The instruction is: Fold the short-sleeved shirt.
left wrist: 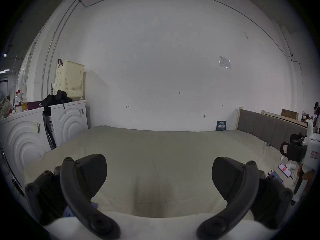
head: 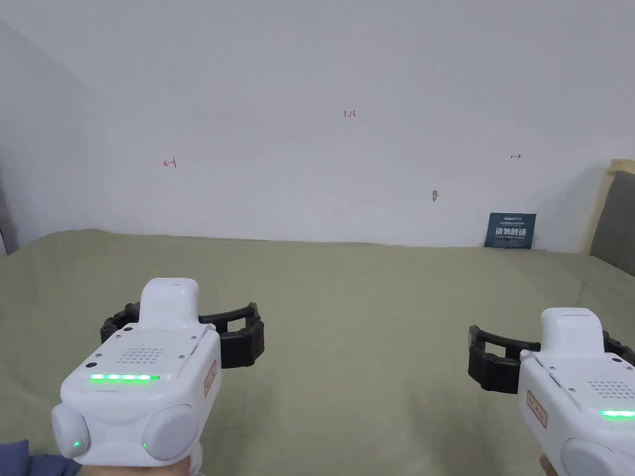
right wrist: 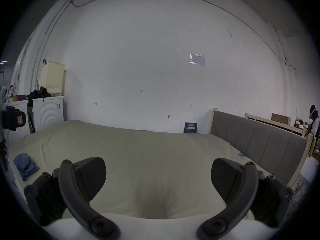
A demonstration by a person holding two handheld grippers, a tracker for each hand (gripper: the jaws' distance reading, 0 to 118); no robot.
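Note:
A crumpled blue shirt [right wrist: 26, 168] lies on the bed's near left part, to the left of both grippers; a corner of it shows at the head view's bottom left [head: 18, 455]. My left gripper [head: 186, 322] hovers open over the olive sheet [head: 372, 322], with nothing between its jaws [left wrist: 159, 167]. My right gripper [head: 549, 347] hovers open to the right at about the same height, also with nothing between its jaws [right wrist: 158, 167]. Each gripper view catches the other gripper at its edge: the right gripper [left wrist: 294, 150] and the left gripper [right wrist: 12, 120].
A grey headboard [right wrist: 259, 139] runs along the bed's right side. Two phones [left wrist: 284, 170] lie on the bed near the right gripper. White machines [left wrist: 69, 120] with a cream basket [left wrist: 69, 79] stand at the left. A dark sign [head: 510, 230] leans on the wall. A person [right wrist: 313, 122] stands far right.

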